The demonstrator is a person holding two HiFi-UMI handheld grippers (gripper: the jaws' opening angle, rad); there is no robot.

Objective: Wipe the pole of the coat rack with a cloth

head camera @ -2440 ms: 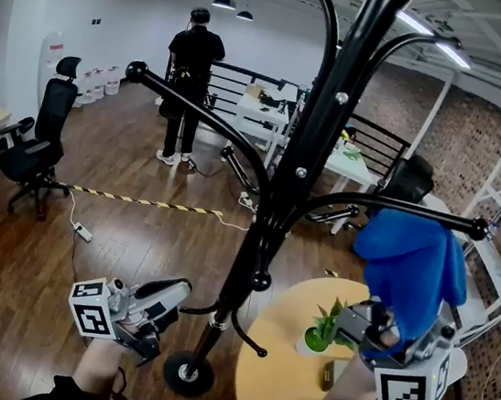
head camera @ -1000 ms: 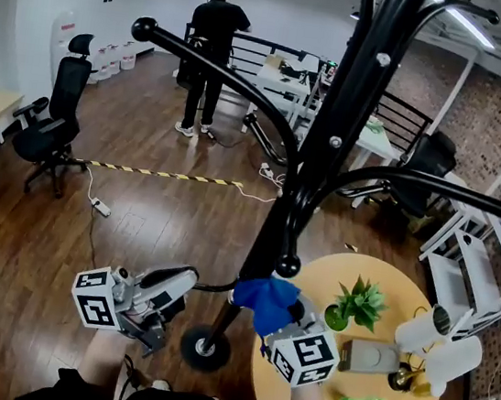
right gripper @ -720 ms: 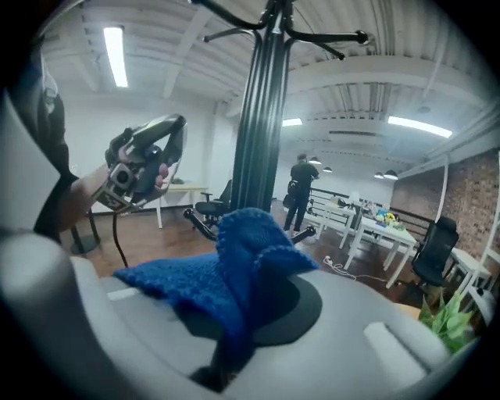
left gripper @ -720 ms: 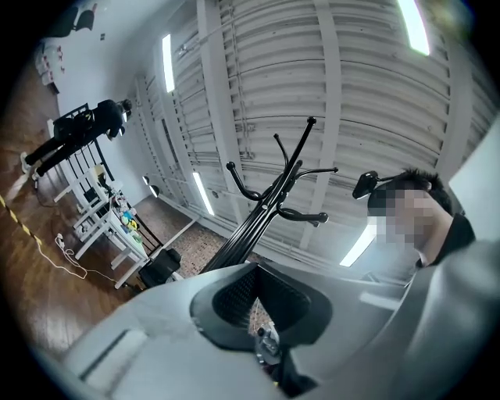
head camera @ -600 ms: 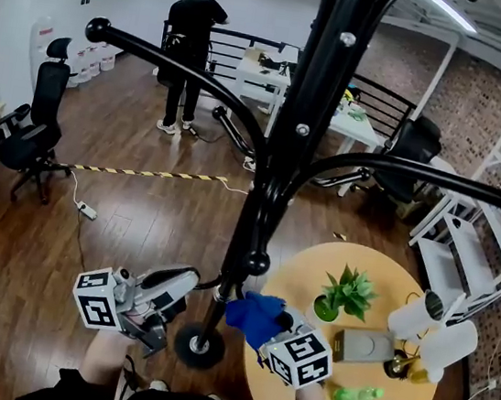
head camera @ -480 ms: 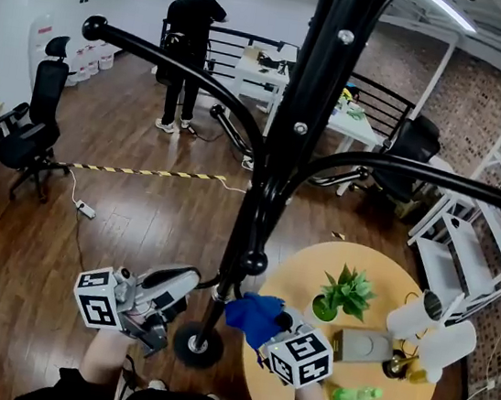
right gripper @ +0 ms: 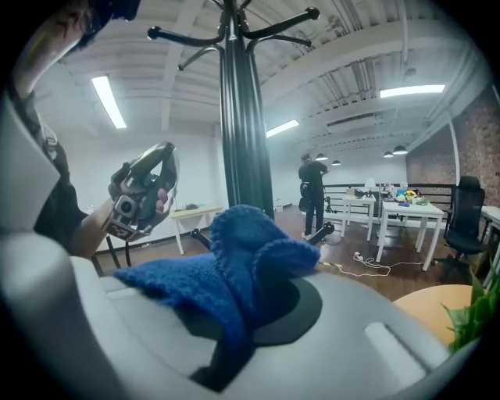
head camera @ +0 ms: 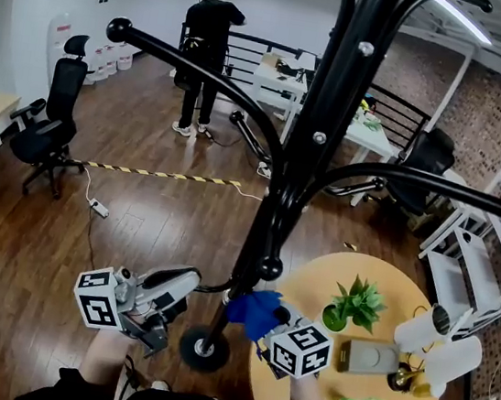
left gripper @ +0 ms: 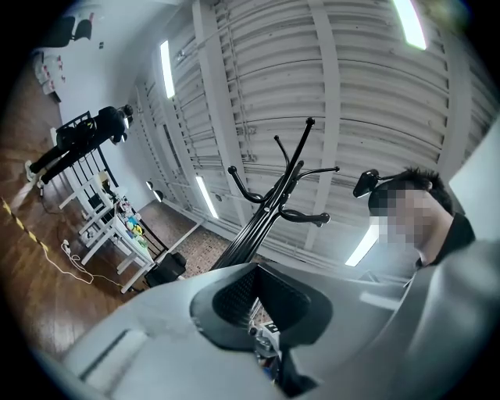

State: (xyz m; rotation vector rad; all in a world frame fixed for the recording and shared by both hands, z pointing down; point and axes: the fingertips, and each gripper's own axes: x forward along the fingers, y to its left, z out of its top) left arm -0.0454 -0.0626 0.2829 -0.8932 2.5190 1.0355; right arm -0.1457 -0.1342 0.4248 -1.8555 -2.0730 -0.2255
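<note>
**Q:** Tool states?
**A:** Your right tool (head camera: pixel 263 319) is pinched on the blue cloth (head camera: pixel 252 306), with a fold bunched up above the jaws. Your left tool (head camera: pixel 185 282) is pressed together with nothing in it, and sits low, just left of the pole (head camera: pixel 267 215).

**Q:** Where is the cloth on the rack?
**A:** It is low on the pole's right side, above the base disc (head camera: pixel 202 349) and just under the short ball-tipped hook (head camera: pixel 269 267). I cannot tell whether it touches the pole or sits just beside it.

**Q:** Progress?
**A:** Early, by my judgement. No stretch of the pole looks any different from the rest, so nothing reads as finished. At most you have the bottom section in hand. The whole run above the hook is left.

**Q:** Edges and room?
**A:** Your right tool works over the left rim of the round tabletop (head camera: pixel 313 282), and the potted plant (head camera: pixel 358 304) stands near. Going up, the ball-tipped hook is the first thing in your way. Higher up, the long arms (head camera: pixel 204 72) branch off both sides, so you will likely need to work around each joint. Left of the pole there is open floor (head camera: pixel 136 225). The person (head camera: pixel 207 50) at the far railing is well apart.
</note>
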